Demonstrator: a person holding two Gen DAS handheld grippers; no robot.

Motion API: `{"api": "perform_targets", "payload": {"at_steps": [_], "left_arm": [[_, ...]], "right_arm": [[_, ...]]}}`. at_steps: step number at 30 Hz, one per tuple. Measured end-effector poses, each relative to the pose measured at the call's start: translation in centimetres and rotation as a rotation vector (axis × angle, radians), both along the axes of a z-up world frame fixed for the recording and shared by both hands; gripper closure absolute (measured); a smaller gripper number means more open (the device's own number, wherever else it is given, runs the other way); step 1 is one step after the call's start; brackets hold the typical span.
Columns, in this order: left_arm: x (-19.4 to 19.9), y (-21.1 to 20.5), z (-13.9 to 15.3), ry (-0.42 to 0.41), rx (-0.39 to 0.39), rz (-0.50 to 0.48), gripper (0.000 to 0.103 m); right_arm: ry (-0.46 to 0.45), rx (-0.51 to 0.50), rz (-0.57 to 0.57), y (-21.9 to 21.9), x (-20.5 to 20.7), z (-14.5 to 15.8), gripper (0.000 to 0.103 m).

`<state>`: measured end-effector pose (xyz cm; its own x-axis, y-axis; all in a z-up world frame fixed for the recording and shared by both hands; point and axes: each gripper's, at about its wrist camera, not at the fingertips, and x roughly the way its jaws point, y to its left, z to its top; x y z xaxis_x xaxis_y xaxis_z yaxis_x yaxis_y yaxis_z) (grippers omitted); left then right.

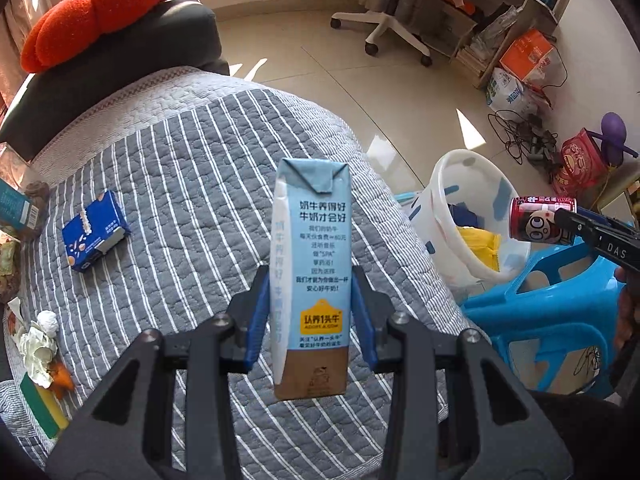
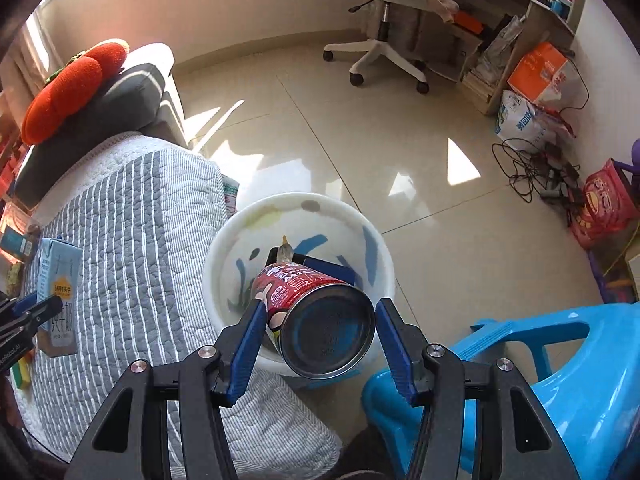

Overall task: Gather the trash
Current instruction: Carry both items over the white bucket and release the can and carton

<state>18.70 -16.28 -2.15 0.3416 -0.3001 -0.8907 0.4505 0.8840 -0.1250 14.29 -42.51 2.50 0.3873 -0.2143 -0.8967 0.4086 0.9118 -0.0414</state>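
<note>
1. Left gripper [image 1: 311,312] clamped on light-blue milk carton [image 1: 310,264], held above striped bed quilt [image 1: 192,184];
2. Right gripper [image 2: 320,332] clamped on red can [image 2: 316,312], over white bin [image 2: 372,248].

We read most on the pale blue milk carton [image 1: 310,276]: bold Chinese headlines "奶牛养得好" and "牛奶才会好" near its top; below them, smaller lines too fine to read surely; lower still, a yellow tag printed "认养1头牛" with tiny Latin letters "ADOPT A COW" under it. Down the carton's left side panel, pale vertical characters repeat the headline. To the right of the carton, the black gripper arm [image 1: 600,240] bears white letters "DAS". The red can [image 1: 540,220] beside that arm carries white Chinese characters we cannot make out. Left of the carton, the dark blue box [image 1: 96,236] has print too small to read
</note>
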Motion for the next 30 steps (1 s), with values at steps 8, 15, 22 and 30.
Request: {"api": "perform_targets", "payload": {"at_steps": [8, 15, 22, 30], "left_arm": [[0.0, -3.7, 0.2, -0.014, -0.037, -0.037, 0.062], [-0.3, -9.2, 0.3, -0.003, -0.094, -0.126, 0.062], [-0.4, -14.6, -0.3, 0.022, -0.122, -0.192, 0.062], [-0.2, -17.7, -0.8, -0.003, -0.122, -0.223, 0.062]], "right_arm": [[-0.003, 0.056, -0.034, -2.7, 0.0, -1.7, 0.044], [0.012, 0.039, -0.063, -3.1, -2.2, -0.7, 0.033], [0.010, 0.041, -0.080, -4.0, -5.1, -0.1, 0.029], [0.008, 0.026, -0.101, -5.2, -6.6, 0.2, 0.029]]}}
